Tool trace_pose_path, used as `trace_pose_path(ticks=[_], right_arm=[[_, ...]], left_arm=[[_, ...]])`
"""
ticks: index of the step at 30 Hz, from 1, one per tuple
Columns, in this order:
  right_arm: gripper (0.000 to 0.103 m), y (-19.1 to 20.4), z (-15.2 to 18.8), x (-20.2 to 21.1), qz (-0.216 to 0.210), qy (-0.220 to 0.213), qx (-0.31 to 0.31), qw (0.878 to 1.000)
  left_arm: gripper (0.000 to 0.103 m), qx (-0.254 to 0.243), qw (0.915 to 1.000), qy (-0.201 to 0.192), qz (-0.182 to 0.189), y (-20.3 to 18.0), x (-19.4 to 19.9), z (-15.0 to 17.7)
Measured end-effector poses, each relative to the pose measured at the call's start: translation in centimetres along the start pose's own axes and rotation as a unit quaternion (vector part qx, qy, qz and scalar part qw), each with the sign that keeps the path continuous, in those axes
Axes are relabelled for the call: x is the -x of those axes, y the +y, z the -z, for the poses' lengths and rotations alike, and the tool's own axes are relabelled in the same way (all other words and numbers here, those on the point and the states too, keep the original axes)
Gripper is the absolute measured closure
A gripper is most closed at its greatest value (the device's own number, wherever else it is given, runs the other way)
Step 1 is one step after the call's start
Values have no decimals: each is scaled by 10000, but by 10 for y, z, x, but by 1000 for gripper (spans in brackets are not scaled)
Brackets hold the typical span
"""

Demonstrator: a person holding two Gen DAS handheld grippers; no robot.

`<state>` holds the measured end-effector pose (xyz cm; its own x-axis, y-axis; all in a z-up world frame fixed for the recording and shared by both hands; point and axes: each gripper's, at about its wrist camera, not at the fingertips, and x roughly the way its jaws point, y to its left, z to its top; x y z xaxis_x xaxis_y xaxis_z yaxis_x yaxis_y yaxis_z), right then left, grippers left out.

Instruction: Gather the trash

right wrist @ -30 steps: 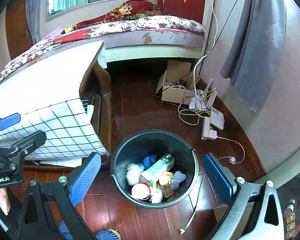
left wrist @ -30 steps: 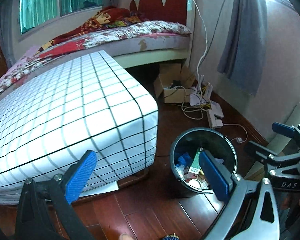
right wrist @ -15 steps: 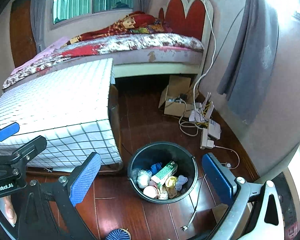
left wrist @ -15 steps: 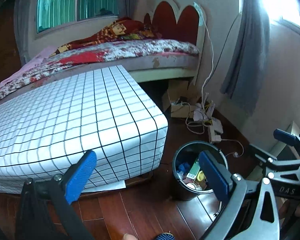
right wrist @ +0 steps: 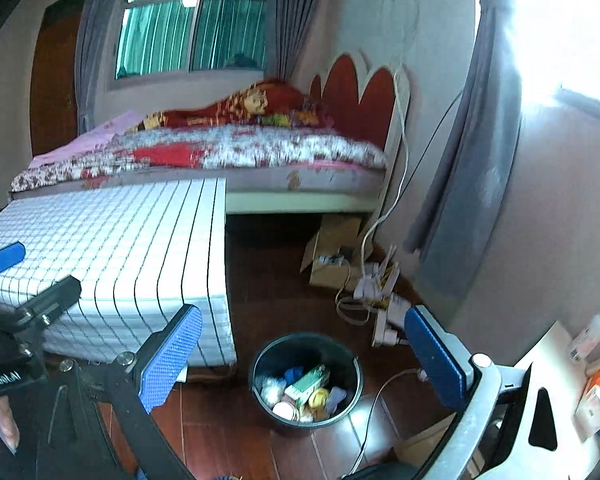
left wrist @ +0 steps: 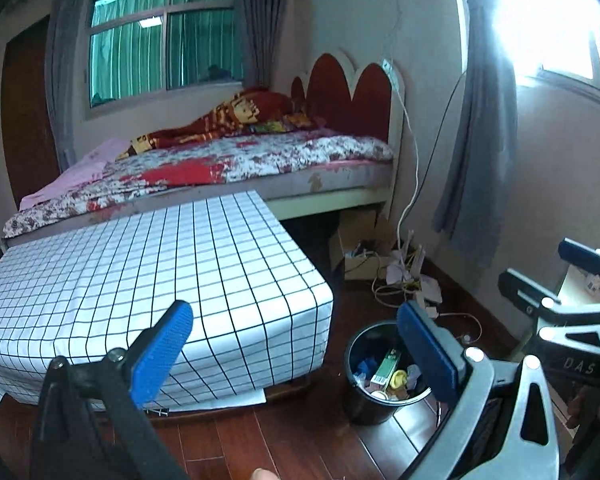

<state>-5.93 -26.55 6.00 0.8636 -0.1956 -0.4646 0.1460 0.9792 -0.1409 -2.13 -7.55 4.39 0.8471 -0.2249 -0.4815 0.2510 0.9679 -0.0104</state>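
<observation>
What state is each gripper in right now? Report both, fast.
Left gripper: open, blue-padded fingers spread wide, nothing between them.
Right gripper: open, empty, above the round black plastic trash bin.

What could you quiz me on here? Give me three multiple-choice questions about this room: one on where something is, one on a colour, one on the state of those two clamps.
1. Where does the bin stand?
A. On the bed
B. On the floor by the checked mattress
C. On the windowsill

2. What colour are the gripper pads?
A. Blue
B. Yellow
C. White

3. How are the two grippers?
A. Both shut on trash
B. One open, one shut
C. Both open and empty

Answers:
1. B, the bin sits on the wooden floor next to the corner of the checked mattress.
2. A, each pad shows blue in both views.
3. C, the left gripper and the right gripper each have their jaws spread wide with nothing between them; the trash lies in the bin.
</observation>
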Motion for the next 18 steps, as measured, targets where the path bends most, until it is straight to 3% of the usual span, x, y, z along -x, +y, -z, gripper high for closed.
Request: trace_pose_path(ticks=[18], right_arm=[[1,-9,-7,4,11,-83,-86,9999]], left_arm=[[1,-101,9999,-63,36,-5,3,1]])
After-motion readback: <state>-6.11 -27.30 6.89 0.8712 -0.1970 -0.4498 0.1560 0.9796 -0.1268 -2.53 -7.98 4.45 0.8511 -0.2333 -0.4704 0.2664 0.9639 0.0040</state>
